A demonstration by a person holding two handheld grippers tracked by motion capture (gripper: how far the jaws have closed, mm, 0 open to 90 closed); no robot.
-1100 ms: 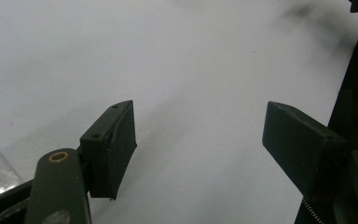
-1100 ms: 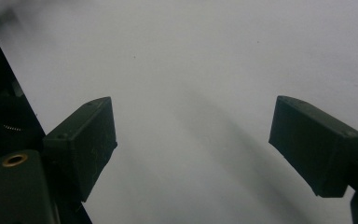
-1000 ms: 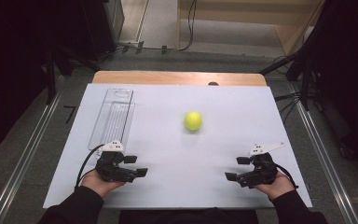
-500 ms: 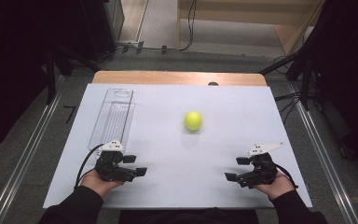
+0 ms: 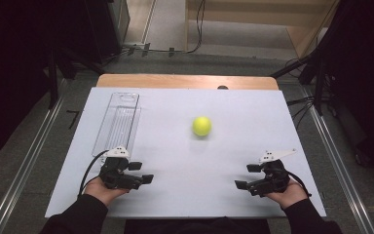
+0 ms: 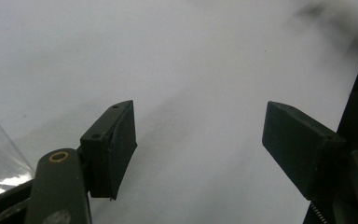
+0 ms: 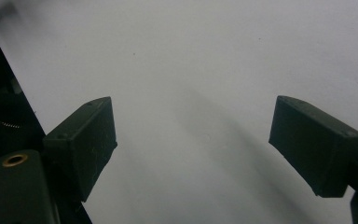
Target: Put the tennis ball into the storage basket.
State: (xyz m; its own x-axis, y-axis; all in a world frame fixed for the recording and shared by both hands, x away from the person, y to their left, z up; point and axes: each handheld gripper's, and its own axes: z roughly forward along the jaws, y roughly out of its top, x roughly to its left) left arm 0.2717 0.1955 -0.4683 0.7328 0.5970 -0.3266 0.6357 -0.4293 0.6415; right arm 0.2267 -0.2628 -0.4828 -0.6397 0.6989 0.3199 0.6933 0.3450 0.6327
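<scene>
A yellow-green ball (image 5: 202,126) lies near the middle of the white table top (image 5: 253,122). A clear plastic tray (image 5: 118,122) lies lengthwise at the far left. My left gripper (image 5: 141,172) rests near the front left edge, held by a hand, open, its jaws pointing right. My right gripper (image 5: 246,176) rests near the front right edge, open, jaws pointing left. In the left gripper view the gripper (image 6: 198,144) has wide-apart jaws over bare white surface, with a corner of the tray (image 6: 0,158) at the left. The right gripper (image 7: 193,144) likewise holds nothing.
A wooden strip (image 5: 185,81) runs along the table's far edge, with a small dark object (image 5: 222,87) on it. Metal rails (image 5: 34,146) flank the table on both sides. Cables lie on the floor beyond.
</scene>
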